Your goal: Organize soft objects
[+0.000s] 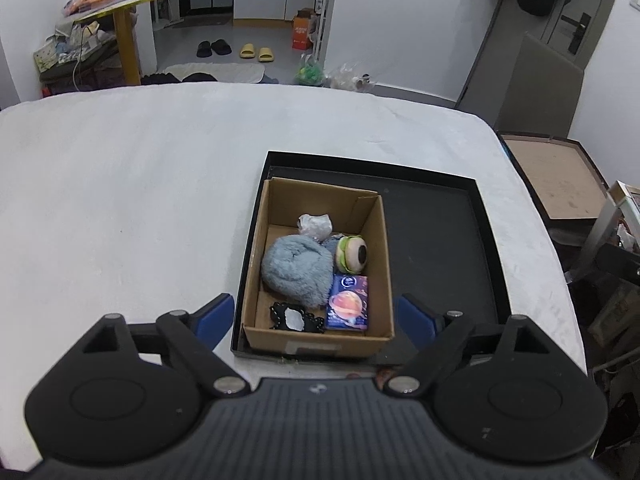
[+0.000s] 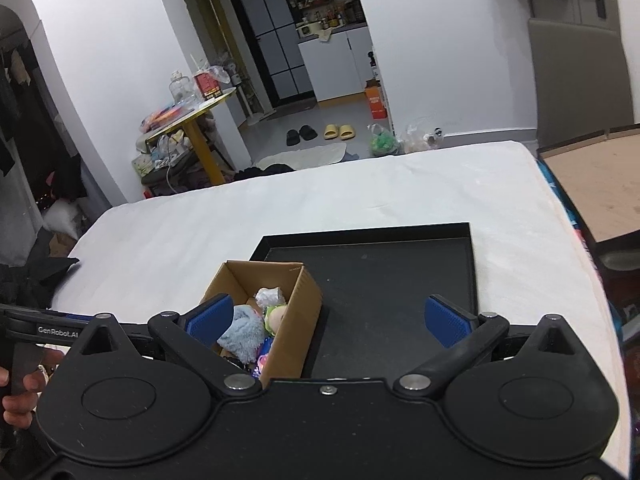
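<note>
- Hovering my left claw (image 1: 314,314) and right claw (image 2: 326,320), both spread wide and empty.
- Reaching carelessly could snag the cardboard box (image 1: 378,264) wall, tipping it.

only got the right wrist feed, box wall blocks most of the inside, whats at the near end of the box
Observer: From the left wrist view, a black lacy item with a pale centre lies in the near-left corner of the cardboard box.
Operator: and that pink-blue thing next to it
Observer: A small printed packet with a planet picture, in the near-right corner.
Operator: is the fluffy blue thing touching the burger toy
Observer: The fluffy blue bundle fills the left-middle; the burger plush sits right beside it, apparently touching.
Operator: left gripper holding anything
Observer: No, the left gripper is open and empty, near the box's near end.
</note>
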Demonstrator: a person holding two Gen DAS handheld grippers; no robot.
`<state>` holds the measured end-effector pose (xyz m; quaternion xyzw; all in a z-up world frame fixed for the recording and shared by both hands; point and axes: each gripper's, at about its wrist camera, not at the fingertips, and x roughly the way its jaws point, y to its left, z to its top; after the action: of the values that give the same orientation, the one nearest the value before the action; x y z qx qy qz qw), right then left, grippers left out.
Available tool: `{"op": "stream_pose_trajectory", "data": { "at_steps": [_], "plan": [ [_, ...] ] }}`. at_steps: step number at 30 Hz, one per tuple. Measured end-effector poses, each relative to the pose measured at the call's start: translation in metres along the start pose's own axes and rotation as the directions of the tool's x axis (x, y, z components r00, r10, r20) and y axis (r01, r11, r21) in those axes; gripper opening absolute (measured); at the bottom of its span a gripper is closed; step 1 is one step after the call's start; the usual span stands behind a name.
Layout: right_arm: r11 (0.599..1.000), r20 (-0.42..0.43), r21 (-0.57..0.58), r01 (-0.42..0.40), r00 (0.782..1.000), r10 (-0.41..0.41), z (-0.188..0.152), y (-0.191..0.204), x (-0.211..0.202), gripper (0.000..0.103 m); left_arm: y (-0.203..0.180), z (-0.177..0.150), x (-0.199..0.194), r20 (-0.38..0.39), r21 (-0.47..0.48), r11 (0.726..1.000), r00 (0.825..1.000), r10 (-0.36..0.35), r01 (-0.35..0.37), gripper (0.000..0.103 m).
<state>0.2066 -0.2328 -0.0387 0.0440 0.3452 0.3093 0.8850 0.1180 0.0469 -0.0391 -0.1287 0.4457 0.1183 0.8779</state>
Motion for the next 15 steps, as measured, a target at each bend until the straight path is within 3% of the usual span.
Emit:
{"op": "stream_pose_trajectory", "data": {
  "at_steps": [15],
  "plan": [
    [0.997, 0.061, 0.078, -0.022, 0.998, 0.018, -0.014, -0.013, -0.052, 0.103, -0.032, -0.011, -0.048, 0.055, 0.075, 0.997, 0.998, -0.011, 0.007, 0.089]
  ]
}}
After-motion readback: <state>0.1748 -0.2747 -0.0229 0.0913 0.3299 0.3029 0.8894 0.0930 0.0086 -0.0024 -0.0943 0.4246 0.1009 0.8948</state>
